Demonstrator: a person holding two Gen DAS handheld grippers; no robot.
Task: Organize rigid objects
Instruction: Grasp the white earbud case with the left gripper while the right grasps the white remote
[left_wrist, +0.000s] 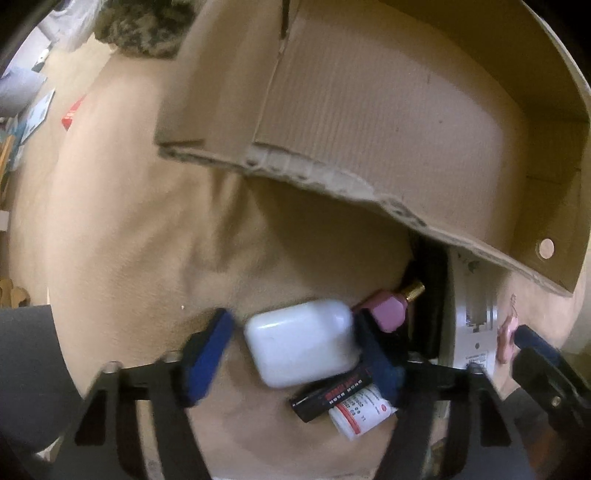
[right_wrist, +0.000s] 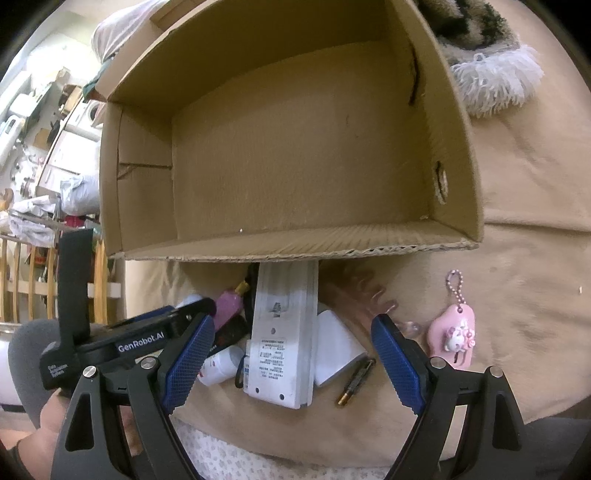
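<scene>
My left gripper points straight down over a white rounded case that lies between its blue pads. The right pad touches the case, while a thin gap shows at the left pad. Beside the case lie a pink bottle with a gold cap, a black tube with a red label and a small white bottle. My right gripper stands open over a white remote without touching it. The open cardboard box stands just behind the pile, nothing visible inside.
A pink charm on a bead chain, a slim battery, a flat white block and a clear pink hair clip lie on the beige cloth. A fluffy rug lies at the far right. A wooden railing stands left.
</scene>
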